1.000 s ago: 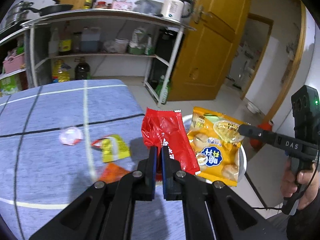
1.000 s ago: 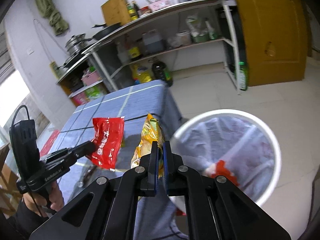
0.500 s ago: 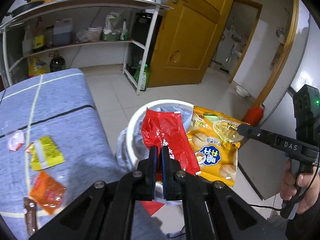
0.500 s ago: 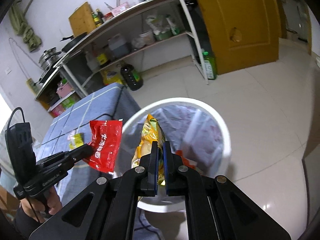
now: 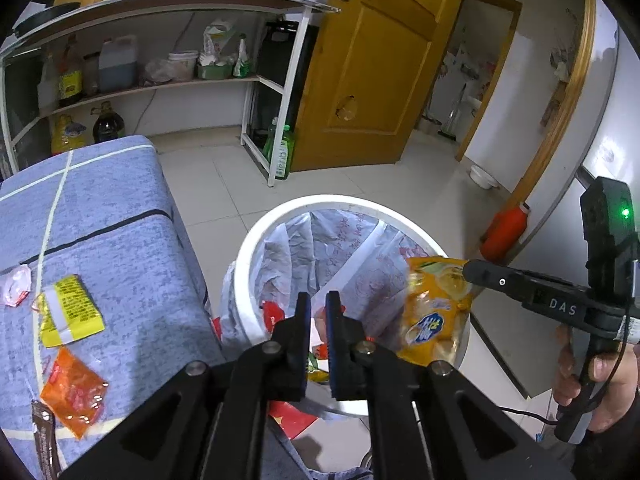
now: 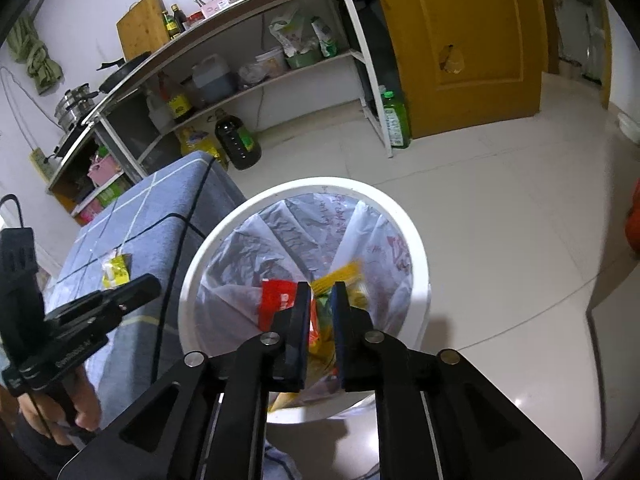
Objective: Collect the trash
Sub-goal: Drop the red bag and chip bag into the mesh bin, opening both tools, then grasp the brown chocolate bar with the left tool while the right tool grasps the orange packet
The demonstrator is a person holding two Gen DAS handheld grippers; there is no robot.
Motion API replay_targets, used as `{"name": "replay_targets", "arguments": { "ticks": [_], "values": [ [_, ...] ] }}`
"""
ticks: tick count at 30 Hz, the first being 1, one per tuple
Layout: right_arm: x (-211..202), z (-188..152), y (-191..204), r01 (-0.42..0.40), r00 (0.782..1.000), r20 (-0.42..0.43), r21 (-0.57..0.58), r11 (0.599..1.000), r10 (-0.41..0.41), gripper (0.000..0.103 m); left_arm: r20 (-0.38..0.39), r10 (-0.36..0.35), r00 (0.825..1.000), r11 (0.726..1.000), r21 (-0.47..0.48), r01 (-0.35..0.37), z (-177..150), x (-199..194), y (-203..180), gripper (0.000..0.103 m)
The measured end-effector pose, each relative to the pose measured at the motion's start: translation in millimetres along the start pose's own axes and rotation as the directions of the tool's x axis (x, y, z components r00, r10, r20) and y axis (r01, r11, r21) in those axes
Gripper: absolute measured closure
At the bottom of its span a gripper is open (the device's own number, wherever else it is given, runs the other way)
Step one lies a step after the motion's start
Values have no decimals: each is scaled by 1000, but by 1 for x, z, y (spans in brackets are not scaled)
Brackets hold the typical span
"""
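Observation:
A white trash bin (image 5: 256,240) lined with a plastic bag stands beside the blue table (image 5: 100,208); it also shows in the right wrist view (image 6: 412,240). My left gripper (image 5: 318,304) is open and empty over the bin; the red wrapper (image 6: 276,300) lies inside the bin. My right gripper (image 6: 322,300) is slightly open above the bin, and the yellow snack bag (image 5: 432,312) is blurred and dropping at its fingertips (image 5: 474,270). Inside the bin the snack bag (image 6: 344,276) shows yellow.
A yellow packet (image 5: 68,312), an orange packet (image 5: 74,392) and a pink wrapper (image 5: 16,290) lie on the table. A shelf rack (image 5: 256,80) with bottles, a wooden door (image 5: 380,60) and an orange container (image 5: 504,228) stand around the floor.
Both grippers moved over the bin and opened. The red wrapper left the left gripper and fell into the bin. The yellow snack bag is slipping from the right gripper.

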State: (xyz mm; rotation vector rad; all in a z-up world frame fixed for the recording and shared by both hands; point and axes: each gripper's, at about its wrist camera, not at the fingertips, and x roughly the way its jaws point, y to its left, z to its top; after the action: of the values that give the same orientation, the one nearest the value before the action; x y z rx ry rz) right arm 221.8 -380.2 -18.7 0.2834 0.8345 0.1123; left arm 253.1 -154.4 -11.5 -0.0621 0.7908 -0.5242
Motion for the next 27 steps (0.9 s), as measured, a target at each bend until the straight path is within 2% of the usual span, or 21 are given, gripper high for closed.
{"name": "replay_targets", "arguments": {
  "ticks": [10,18,21,27],
  "values": [
    [-16,4,25,-9,998,66,-59,998,13,88,56,31,998,1000,1,-31,-5,-40,15,90],
    [-32,5,63,-79,989,112,-135,988,94,88,105,92,990,996,-27,-89,-13,-76,38,84],
    [-37,4,82,-123,983,117,-170,978,144,88,117,120,986,992,-44,-116,-19,-91,50,84],
    [-39,-2,124,-162,973,117,-267,950,199,88,131,182,974,982,-79,-173,-37,-116,75,82]
  ]
}}
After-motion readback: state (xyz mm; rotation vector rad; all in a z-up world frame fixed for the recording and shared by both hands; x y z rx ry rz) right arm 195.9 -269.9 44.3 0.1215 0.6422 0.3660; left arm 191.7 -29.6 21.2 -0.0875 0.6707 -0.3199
